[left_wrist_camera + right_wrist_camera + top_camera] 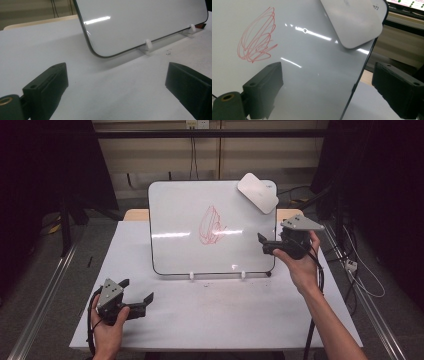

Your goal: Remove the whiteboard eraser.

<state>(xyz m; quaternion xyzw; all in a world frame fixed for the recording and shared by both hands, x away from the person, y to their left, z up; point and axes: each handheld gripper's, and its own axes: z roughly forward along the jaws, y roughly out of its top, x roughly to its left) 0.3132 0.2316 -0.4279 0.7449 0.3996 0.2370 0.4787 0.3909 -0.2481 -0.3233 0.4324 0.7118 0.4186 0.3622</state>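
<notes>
high view shows a whiteboard (175, 245) propped upright on small white clips at the back of the white table (210, 320), a red scribble (212, 225) near its middle and a white eraser (257, 192) stuck on its top right corner. right gripper (261, 244) hangs in the air beside the board's right edge, below the eraser, jaws apart and holding nothing. left gripper (137, 292) rests low over the table's front left, well apart from the board, jaws spread wide with bare tabletop between them. right gripper view has the scribble (257, 37) upper left and the eraser (352, 22) above.
</notes>
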